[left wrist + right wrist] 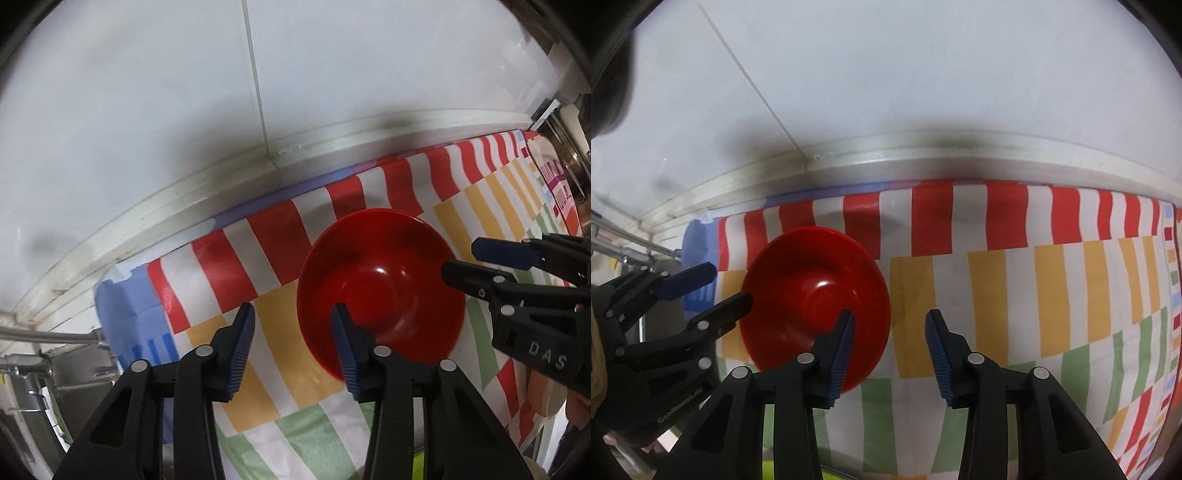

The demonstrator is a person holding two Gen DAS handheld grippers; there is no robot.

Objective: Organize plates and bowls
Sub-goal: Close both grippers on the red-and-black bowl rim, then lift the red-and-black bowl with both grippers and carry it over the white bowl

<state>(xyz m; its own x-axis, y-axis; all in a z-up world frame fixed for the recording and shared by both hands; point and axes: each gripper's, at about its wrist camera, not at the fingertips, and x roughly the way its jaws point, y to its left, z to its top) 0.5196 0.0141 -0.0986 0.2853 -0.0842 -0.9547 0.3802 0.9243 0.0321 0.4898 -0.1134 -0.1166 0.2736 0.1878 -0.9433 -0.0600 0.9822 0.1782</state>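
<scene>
Hiding red bowl [384, 284] rim, left gripper [293, 343] fingers apart

White wall [886, 74] behind striped tablecloth [1034, 295]

Our wrist cameras look forward, close over striped cloth [295, 369] toward wall [886, 92]; we share red bowl [380, 291] between views.
</scene>
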